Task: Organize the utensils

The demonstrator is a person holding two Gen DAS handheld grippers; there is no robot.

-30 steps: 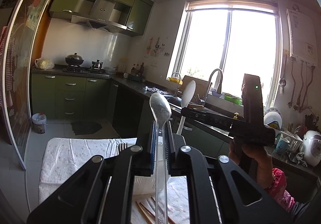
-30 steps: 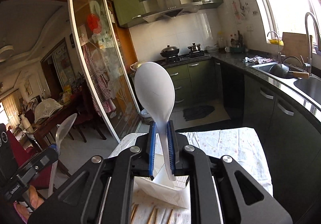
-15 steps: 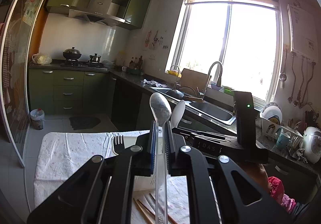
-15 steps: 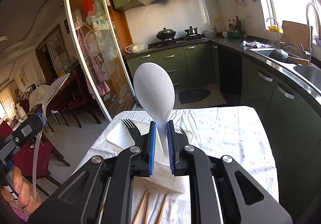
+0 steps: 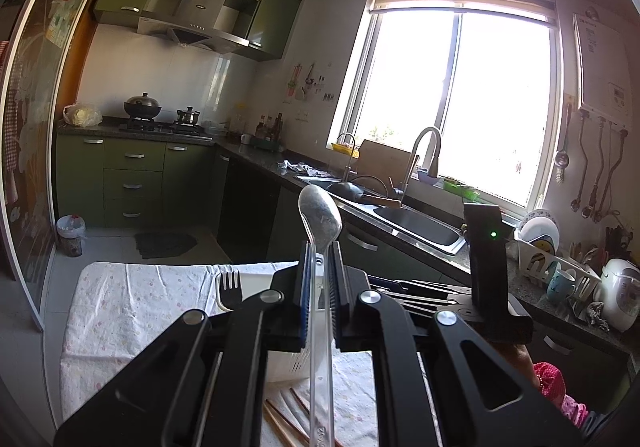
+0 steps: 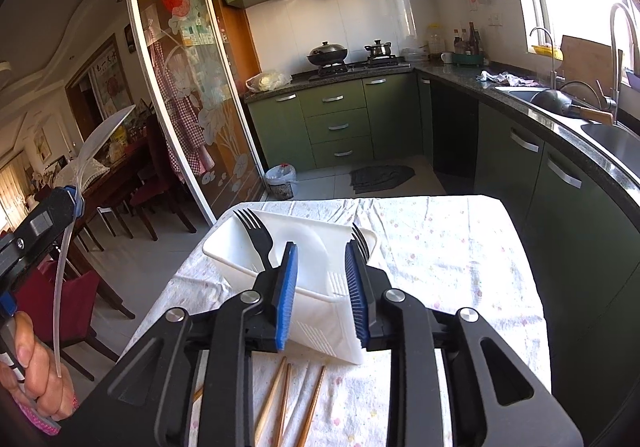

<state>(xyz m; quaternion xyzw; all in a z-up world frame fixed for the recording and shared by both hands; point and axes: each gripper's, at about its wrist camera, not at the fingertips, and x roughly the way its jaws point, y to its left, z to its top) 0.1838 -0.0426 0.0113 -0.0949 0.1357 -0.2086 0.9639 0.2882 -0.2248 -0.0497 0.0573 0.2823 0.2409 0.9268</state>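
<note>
We see three wooden chopsticks (image 6: 282, 399) lying on the cloth just in front of the white basket (image 6: 224, 247), close under the right hand-held gripper (image 6: 322, 297). Two black forks stand in that basket: one fork (image 6: 256, 235) leans at its left side, and the tines of a second fork (image 6: 360, 241) peek out behind the right finger. A pale spoon bowl (image 6: 308, 247) rests inside the basket between them.

The surface (image 6: 440, 247) is a table under a white flowered cloth. Around it is a kitchen with green cabinets (image 6: 336, 123), a wok (image 6: 326, 54) on the stove, a sink (image 5: 416, 225) below a bright window (image 5: 456, 103), and a glass sliding door (image 6: 188, 87) towards a dining room.

The right hand-held gripper hangs over the near edge of the basket with its blue pads spread apart and nothing between them. The left hand-held gripper (image 5: 320, 287) is pressed together on the handle of a clear plastic spoon (image 5: 320, 213), which stands upright with its bowl above the fingers. From the right wrist view, that spoon is held off to the left of the table, well apart from the basket.
</note>
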